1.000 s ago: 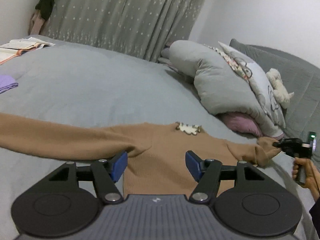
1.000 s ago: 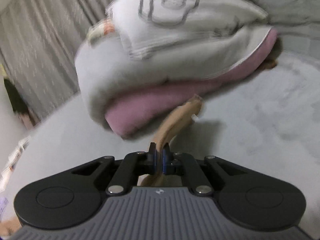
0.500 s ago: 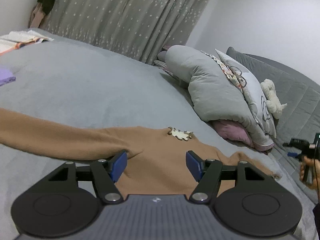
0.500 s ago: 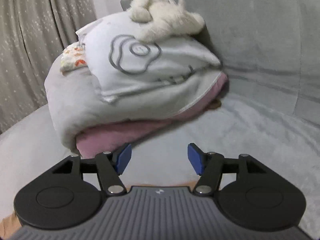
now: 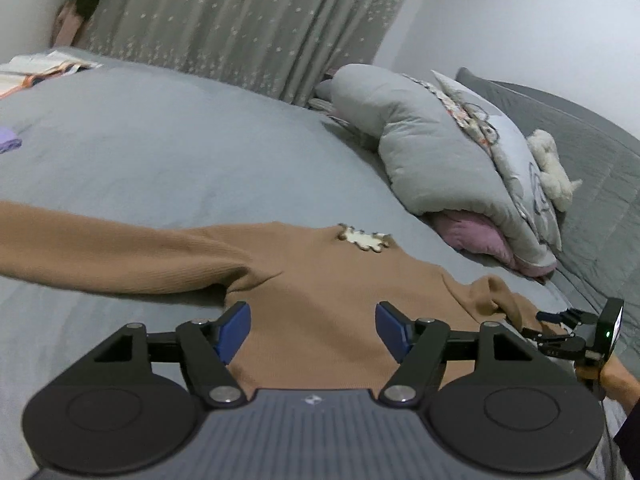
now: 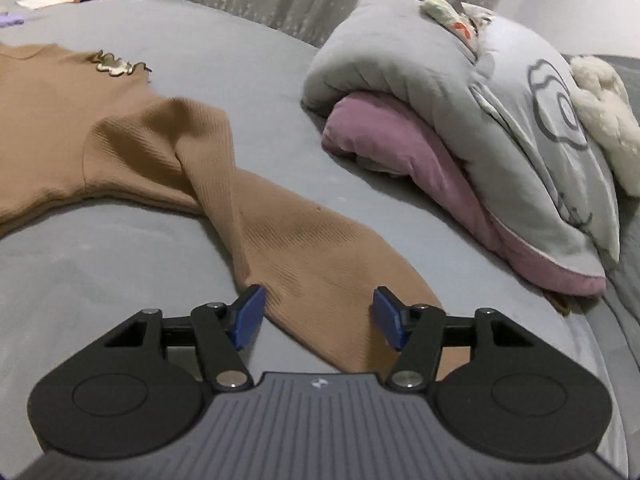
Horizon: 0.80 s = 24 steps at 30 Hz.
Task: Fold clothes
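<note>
A tan ribbed sweater lies spread flat on the grey bed, with a frilled cream neckline at its far edge. One sleeve stretches left. The other sleeve runs right and lies slack, with a twist near the shoulder. My left gripper hovers open over the sweater's lower body. My right gripper is open just above the right sleeve's cuff end, with nothing between its fingers. In the left wrist view the right gripper shows at the far right, held by a hand.
A rolled grey and pink duvet with a patterned pillow and a cream plush toy lies at the right. A grey headboard stands behind it. Folded papers or cloth and a purple item lie far left. Grey curtains hang behind.
My right gripper opened and let go of the sleeve cuff, which dropped onto the bed; it then swung back toward the sleeve. The left gripper stayed open over the sweater.
</note>
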Tool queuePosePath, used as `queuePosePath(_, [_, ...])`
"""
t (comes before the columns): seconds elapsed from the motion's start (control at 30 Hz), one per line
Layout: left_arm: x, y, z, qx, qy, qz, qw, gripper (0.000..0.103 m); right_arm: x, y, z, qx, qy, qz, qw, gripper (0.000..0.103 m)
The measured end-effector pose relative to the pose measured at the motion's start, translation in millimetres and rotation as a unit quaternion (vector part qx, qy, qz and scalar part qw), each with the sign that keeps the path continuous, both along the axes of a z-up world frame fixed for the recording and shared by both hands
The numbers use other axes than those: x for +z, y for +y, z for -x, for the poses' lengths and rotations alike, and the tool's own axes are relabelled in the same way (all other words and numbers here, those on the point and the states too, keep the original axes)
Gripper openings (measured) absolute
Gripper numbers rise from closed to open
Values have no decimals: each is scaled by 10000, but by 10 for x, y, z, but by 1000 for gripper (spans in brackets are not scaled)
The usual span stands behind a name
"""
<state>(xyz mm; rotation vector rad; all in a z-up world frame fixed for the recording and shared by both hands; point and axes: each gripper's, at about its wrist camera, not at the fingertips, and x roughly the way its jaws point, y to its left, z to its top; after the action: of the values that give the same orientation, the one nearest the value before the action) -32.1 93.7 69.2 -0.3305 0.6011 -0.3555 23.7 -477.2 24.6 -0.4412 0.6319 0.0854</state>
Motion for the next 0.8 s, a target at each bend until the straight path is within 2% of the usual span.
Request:
queuePosePath(0.03, [-5, 21, -7, 11, 21, 34, 10000, 70, 52, 18, -23, -47, 30, -54, 10000, 15])
queuePosePath(0.1, [-13, 28, -15, 17, 59, 57, 10000, 70, 144, 76, 20, 46, -110, 24, 9999, 15])
queuePosePath(0.13, [-17, 24, -18, 0, 75, 66, 10000, 70, 182, 120, 89, 180, -203, 10, 9996, 19])
queuePosePath(0.2, [-25, 11, -25, -51, 86, 68, 9999, 70, 194, 202, 173, 409, -233, -2, 9989, 47])
queuePosePath(0.23, [-27, -2, -24, -70, 86, 36, 9999, 70, 191, 242, 208, 517, -226, -6, 9984, 68])
queuePosePath(0.27, [-28, -17, -23, -88, 85, 1, 9999, 70, 147, 289, 203, 489, -285, 174, 9982, 69])
queuePosePath(0.3, [-30, -28, -22, -89, 78, -34, 9999, 70, 82, 331, 165, 369, -363, 447, 9977, 68])
queuePosePath(0.33, [-31, -38, -20, -87, 69, -68, 9999, 70, 34, 335, 106, 258, -320, 491, 9979, 62])
queuePosePath(0.37, [-33, -37, -20, -81, 74, -69, 9999, 70, -5, 315, 30, 144, -201, 388, 9989, 41])
queuePosePath(0.43, [-36, -33, -22, -67, 91, -21, 9999, 70, -15, 285, -67, -16, -43, 248, 9997, 7])
queuePosePath(0.5, [-42, -33, -32, -45, 109, -5, 9999, 70, 155, 283, -21, -2, -89, 275, 9996, 7])
queuePosePath(0.57, [-62, -36, -46, -70, 154, 19, 9999, 70, 436, 264, 17, -94, -380, 166, 9991, 8])
queuePosePath(0.63, [-73, -54, -59, -89, 188, 41, 9998, 70, 748, 198, -26, -259, -579, -128, 9979, 8])
queuePosePath(0.7, [-86, -75, -64, -116, 204, 33, 9997, 70, 1000, 94, -223, -348, -590, -386, 9969, 10])
queuePosePath(0.73, [-94, -87, -63, -135, 202, 10, 9997, 70, 1047, 51, -407, -406, -540, -291, 9973, 19])
queuePosePath(0.77, [-101, -100, -62, -154, 200, -13, 9997, 70, 1055, 19, -614, -505, -493, -79, 9975, 37])
queuePosePath(0.8, [-109, -112, -61, -172, 199, -36, 9996, 70, 1031, -4, -801, -637, -404, 215, 9969, 48])
